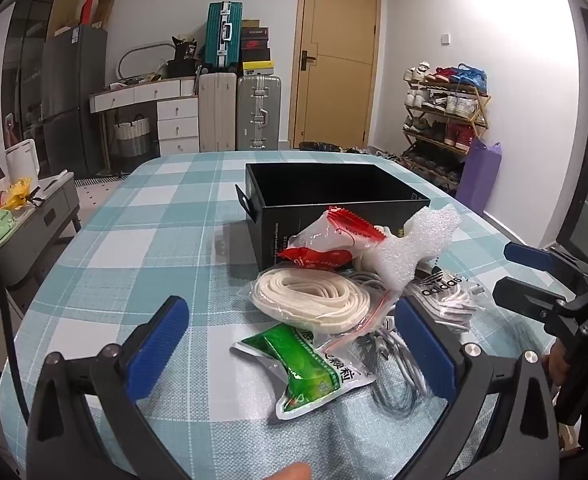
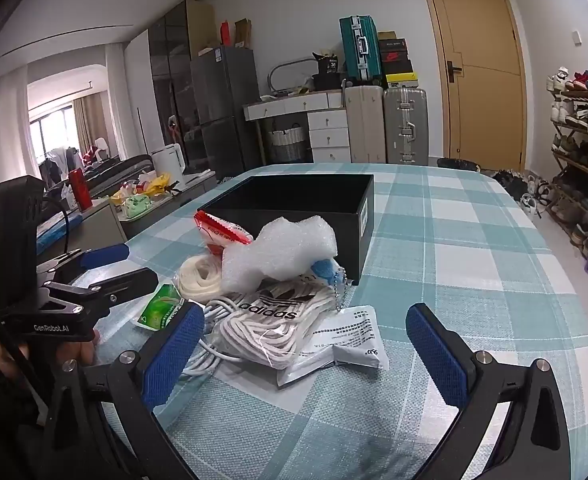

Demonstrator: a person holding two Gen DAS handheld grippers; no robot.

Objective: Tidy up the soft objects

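- Lying between the two grippers and the black box (image 1: 333,196), the pile of soft things sits on the checked tablecloth (image 1: 142,248), touching the box's near wall.
- Left gripper (image 1: 290,340) frames the green sachet (image 1: 305,368) and the bagged coil of cream cord (image 1: 309,300); the sachet is nearest its fingers, long axis slanting across the gap.
- Right gripper (image 2: 305,344) frames the adidas bag of white laces (image 2: 270,320) and a white printed sachet (image 2: 345,336), just ahead and left of centre.
- White foam sheet (image 2: 282,248) and a red-and-clear packet (image 1: 333,236) lie on top, nearest the box.
- Both grippers stand spread wide, holding nothing, tilted down toward the pile.
- Judging by reach, each is about equally near; the box looks empty.
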